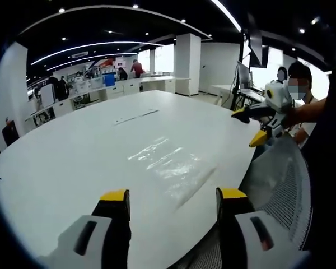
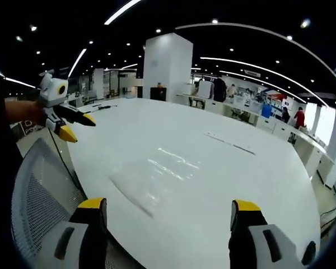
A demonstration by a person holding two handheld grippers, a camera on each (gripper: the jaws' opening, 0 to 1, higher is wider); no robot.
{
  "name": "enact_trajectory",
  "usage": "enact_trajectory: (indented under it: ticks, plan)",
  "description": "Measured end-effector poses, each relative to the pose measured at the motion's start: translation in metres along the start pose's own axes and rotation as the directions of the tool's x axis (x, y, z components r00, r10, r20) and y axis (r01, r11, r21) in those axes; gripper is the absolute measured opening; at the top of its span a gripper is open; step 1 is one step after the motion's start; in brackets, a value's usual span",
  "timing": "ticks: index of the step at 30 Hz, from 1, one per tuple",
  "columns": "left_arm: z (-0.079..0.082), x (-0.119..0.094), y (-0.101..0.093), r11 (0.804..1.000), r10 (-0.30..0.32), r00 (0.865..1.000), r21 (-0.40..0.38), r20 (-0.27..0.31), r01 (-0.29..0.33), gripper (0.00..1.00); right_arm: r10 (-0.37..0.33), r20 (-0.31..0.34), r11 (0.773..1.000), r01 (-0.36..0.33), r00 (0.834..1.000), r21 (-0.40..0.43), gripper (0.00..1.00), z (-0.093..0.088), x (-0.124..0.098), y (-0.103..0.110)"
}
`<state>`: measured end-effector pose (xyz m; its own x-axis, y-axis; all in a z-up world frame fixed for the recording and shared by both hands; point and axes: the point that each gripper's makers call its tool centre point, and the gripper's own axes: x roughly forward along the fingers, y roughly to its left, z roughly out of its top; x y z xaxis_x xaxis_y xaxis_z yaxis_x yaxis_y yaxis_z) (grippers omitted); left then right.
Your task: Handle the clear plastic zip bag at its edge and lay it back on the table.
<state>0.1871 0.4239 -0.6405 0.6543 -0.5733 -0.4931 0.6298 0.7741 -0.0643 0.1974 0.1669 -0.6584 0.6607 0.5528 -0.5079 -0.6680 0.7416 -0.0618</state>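
Left hand-held gripper (image 1: 172, 203): jaws spread wide, yellow-tipped, nothing between them, held above near edge of white bench (image 1: 73, 162). Clear plastic zip bag (image 1: 176, 168) flat on bench just ahead of jaws, lying slantwise, nearest end close to right jaw tip, not touched. Glare streaks on plastic; zip edge hard to make out.

Right hand-held gripper (image 2: 167, 212): jaws likewise spread, empty, above bench edge (image 2: 224, 185). Zip bag (image 2: 151, 182) ahead and slightly toward left jaw, flat on surface, apart from both tips. One darker edge of bag running diagonally toward left jaw.

Right hand-held gripper also seen in left gripper view, far off to right (image 1: 255, 126), held up off bench by a person's hand, jaws parted, well apart from bag. Left hand-held gripper in right gripper view, off to left (image 2: 78, 127), raised, jaws parted, well apart from bag.

Grey mesh chair back (image 1: 283, 185) beside left gripper's right jaw, at bench edge; same chair (image 2: 39, 190) beside right gripper's left jaw.

Thin pale strip (image 1: 135, 116) lying on bench beyond bag, well apart from it; seen also at (image 2: 229, 144).

White square pillar (image 2: 167, 67) far beyond bench. Desks and people in distance, too small to detail.
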Motion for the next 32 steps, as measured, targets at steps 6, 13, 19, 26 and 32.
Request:
enact_trajectory:
  ticks: [6, 13, 19, 26, 32]
  plan:
    - [-0.001, -0.007, 0.006, 0.999, 0.032, 0.999, -0.016, 0.004, -0.032, 0.66, -0.029, -0.001, 0.999, 0.029, 1.0, 0.02, 0.99, -0.004, -0.013, -0.005]
    - [-0.002, -0.009, 0.001, 1.0, 0.022, 1.0, -0.007, -0.011, -0.022, 0.72, -0.025, -0.008, 0.999, 0.025, 1.0, 0.036, 1.0, -0.011, -0.022, -0.002]
    - [-0.003, -0.01, 0.0, 1.0, 0.011, 1.0, 0.003, -0.008, -0.011, 0.82, -0.025, -0.016, 0.999, 0.025, 1.0, 0.041, 1.0, -0.014, -0.027, -0.001]
    - [-0.008, -0.013, 0.01, 1.0, 0.018, 1.0, 0.02, -0.015, -0.018, 0.89, -0.025, -0.016, 0.998, 0.025, 1.0, 0.058, 1.0, -0.016, -0.029, -0.002]
    - [-0.008, -0.014, 0.013, 0.999, 0.03, 0.999, 0.029, -0.023, -0.029, 0.98, -0.016, -0.018, 0.998, 0.017, 1.0, 0.063, 1.0, -0.017, -0.03, 0.0]
